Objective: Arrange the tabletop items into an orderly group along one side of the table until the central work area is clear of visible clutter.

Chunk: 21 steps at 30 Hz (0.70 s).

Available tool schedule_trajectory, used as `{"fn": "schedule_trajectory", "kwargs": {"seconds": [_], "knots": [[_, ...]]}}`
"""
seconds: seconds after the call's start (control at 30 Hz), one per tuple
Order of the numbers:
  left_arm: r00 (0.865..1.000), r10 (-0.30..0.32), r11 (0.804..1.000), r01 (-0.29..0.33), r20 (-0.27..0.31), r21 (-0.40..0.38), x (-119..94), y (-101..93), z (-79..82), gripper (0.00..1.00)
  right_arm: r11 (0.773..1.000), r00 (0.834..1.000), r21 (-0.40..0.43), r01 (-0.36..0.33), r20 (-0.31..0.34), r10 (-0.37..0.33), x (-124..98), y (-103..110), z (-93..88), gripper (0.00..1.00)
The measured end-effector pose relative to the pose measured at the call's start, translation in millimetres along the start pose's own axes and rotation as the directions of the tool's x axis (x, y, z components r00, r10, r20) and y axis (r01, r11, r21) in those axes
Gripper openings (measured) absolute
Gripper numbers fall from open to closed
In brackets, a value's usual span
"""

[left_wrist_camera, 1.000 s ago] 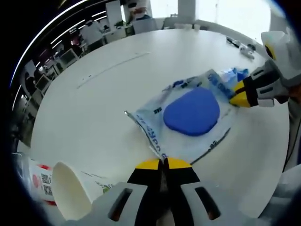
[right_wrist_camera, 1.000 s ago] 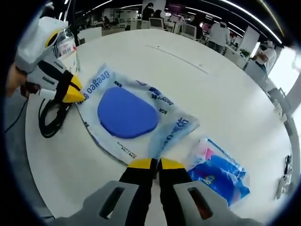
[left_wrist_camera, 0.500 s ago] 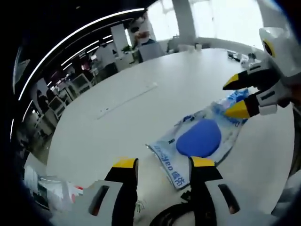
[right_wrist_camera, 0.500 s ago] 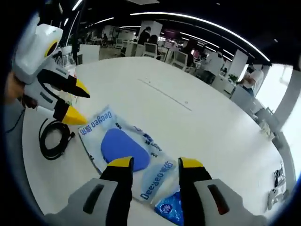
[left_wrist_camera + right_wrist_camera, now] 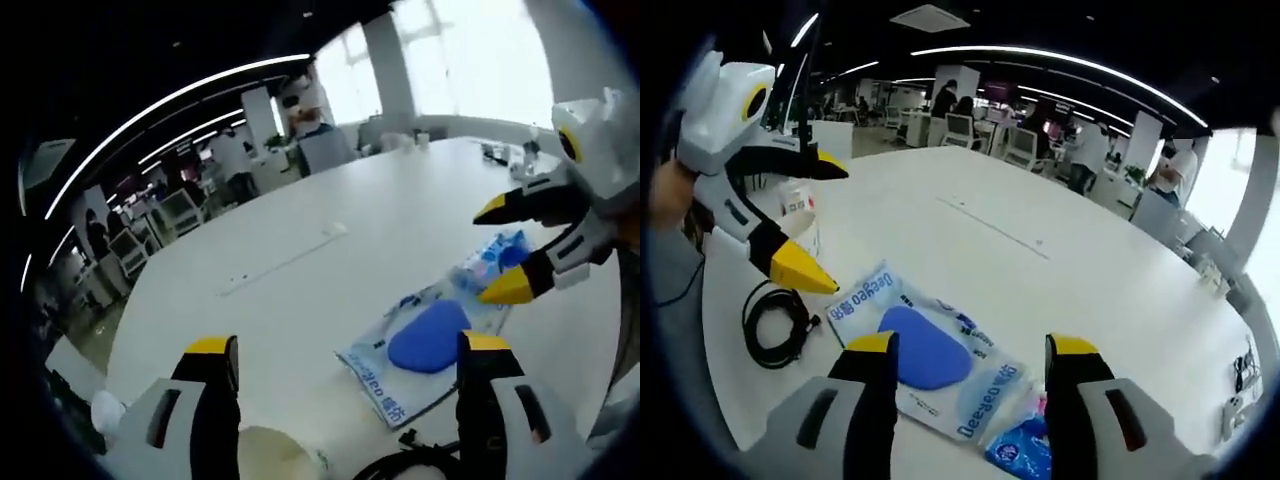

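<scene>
Packaged blue pad [image 5: 928, 361], clear printed wrapper with a blue oval inside, lies flat on the white table [image 5: 1040, 270], near the edge by the person. Both grippers gripped its ends 1.0 s ago; now both have let go and lifted well above it, jaws spread wider than 0.5 s ago.

Left gripper view, left to right: white cup [image 5: 268, 456] at bottom, between the left gripper [image 5: 340, 355]'s yellow-tipped jaws, which stand wide apart and hold nothing. Black cable [image 5: 400, 465] peeks in at bottom centre, just beside the pad's near corner. Pad [image 5: 428, 338] sits right of centre, smaller in view than before since the camera has risen. Blue tissue pack [image 5: 495, 262] lies just past it, touching or overlapping the wrapper's far end. Right gripper [image 5: 505, 250] hangs over that end, jaws apart, empty.

Right gripper view, left to right: left gripper [image 5: 820, 225] at left, jaws apart, empty, a hand [image 5: 668, 195] holding it. Labelled cup [image 5: 798, 210] stands behind it. Coiled black cable [image 5: 778, 322] lies on the table just left of the pad. Right gripper's [image 5: 972, 343] own jaws are wide apart above the pad, empty. Blue tissue pack [image 5: 1020, 445] at bottom, touching the pad's right end.
</scene>
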<state>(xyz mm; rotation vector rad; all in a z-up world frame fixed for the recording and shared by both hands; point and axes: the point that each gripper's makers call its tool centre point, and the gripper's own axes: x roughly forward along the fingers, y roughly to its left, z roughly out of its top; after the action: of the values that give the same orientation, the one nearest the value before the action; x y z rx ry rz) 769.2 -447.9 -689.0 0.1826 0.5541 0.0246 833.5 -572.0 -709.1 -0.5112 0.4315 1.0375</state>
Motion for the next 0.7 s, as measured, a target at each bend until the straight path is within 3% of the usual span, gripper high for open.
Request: {"fn": "schedule_trajectory", "kwargs": {"seconds": [0.4,0.6,0.7], "knots": [[0.999,0.010,1.000,-0.010,0.036,0.003,-29.9,8.8,6.8,0.81,1.000,0.999,-0.008,-0.026,0.039,0.027,-6.3,9.7,15.3,0.56],[0.998,0.043,0.999,-0.044,0.040,0.023,-50.2,23.1,1.9,0.80,0.996,0.994,-0.001,-0.087,0.067,0.087,-1.3,32.5,27.3,0.55],[0.997,0.065,0.998,-0.064,0.034,-0.007,-59.7,31.8,-3.1,0.80,0.993,0.990,-0.004,-0.121,0.071,0.121,1.1,44.6,32.3,0.55]]}}
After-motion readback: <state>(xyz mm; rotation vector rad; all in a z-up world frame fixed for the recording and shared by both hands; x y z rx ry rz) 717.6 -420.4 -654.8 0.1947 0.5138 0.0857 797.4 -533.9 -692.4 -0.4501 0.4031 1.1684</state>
